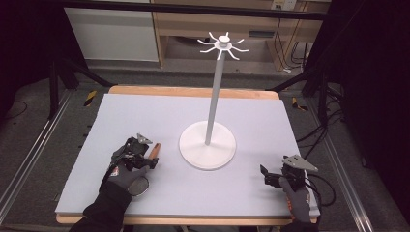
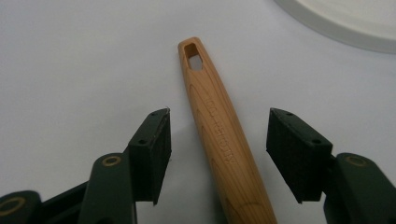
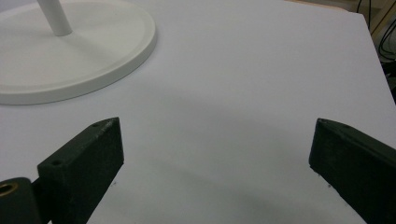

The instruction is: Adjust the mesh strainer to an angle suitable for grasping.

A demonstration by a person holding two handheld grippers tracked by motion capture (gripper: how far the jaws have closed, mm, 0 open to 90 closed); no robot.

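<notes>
Wooden handle (image 2: pixel 219 135): pale, grained timber, tapering toward a rounded end pierced by an oblong hanging hole, with faint lettering embossed along its length. It lies flat on the lavender tabletop (image 1: pixel 193 111), holed end pointing away, just left of the white stand's round base (image 1: pixel 193 155); its other end is hidden.

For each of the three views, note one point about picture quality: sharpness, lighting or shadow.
High view: the table is evenly lit, the room around it dark, and the left gripper small and soft. Left gripper view: the wooden handle is sharp, its engraved lettering visible but unreadable, with only faint shadow. Right gripper view: the near jaws look soft, and a broad dim shadow lies on the table between them; the stand base is bright.
</notes>
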